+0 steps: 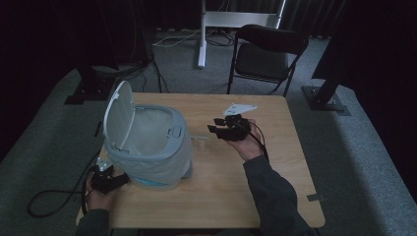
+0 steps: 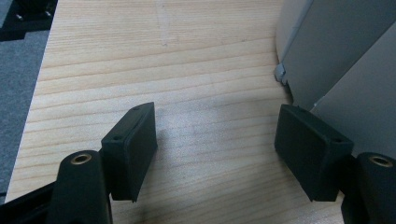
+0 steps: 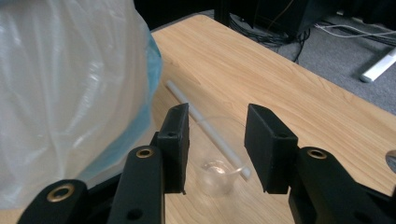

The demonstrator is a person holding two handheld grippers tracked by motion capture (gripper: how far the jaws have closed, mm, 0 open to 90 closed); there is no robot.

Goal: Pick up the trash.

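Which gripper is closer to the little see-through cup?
The right one. The right gripper points at the clear cup, which lies just beyond its open jaws with a straw in it. The left gripper sits across the bin from it.

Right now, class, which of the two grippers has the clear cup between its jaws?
The right gripper: its open jaws stand on either side of the clear cup and straw. The left gripper, beside the bin, frames bare table.
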